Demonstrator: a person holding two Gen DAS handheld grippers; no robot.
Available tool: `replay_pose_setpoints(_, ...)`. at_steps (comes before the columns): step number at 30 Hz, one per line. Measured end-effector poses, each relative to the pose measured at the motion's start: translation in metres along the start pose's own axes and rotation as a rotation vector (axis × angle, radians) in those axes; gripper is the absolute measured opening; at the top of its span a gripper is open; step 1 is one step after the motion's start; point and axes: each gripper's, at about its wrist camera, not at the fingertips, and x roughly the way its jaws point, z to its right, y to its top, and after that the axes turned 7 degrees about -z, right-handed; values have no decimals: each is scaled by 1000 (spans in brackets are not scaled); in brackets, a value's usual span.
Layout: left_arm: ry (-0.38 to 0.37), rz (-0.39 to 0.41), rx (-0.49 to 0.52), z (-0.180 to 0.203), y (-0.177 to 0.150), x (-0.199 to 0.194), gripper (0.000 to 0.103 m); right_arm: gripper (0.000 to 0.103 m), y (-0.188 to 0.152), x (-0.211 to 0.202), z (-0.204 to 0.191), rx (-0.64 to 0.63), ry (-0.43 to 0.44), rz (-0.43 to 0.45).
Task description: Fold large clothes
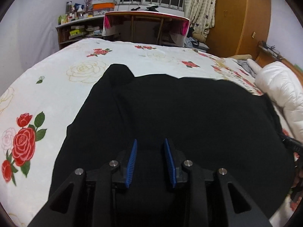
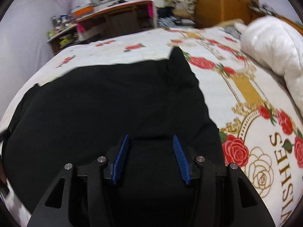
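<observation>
Spread flat on the rose-print bed (image 1: pixel 56 98) – black garment (image 1: pixel 180 117), laid out for folding. Left hand-held gripper (image 1: pixel 150 162) over its near edge, jaws apart, nothing pinched. Right hand-held gripper (image 2: pixel 151 158) likewise – parted wider, empty. Long axis seemingly across the bed, left to right; corners poking toward the far side.

Black garment (image 1: pixel 170 113) near edge hidden behind tongs; right-wrist view motion-blurred.
</observation>
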Motion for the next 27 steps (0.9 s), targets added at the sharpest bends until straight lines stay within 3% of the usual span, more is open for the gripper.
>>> replay_pose_setpoints(5,10,-20,-22,-1,11,19,32,48,2,18,5,16,-25,-11)
replay_pose_setpoints(9,31,-54,-13,0,16,5,32,47,10,10,3,24,-47,-42)
replay_pose_setpoints(14,69,-19,-4,-16,43,-4,32,47,39,-20,9,43,-22,23)
replay_pose_setpoints(17,101,-53,-13,-28,61,18,32,46,58,-6,17,62,-11,-13)
replay_pose_setpoints(18,114,-78,-19,-33,63,29,32,41,63,8,23,68,-29,-52)
replay_pose_setpoints(21,121,-97,-10,-34,59,49,32,10,58,42,38,64,-92,-132)
replay_pose_setpoints(27,121,-96,-34,-36,56,63,32,10,53,53,46,74,-109,-133)
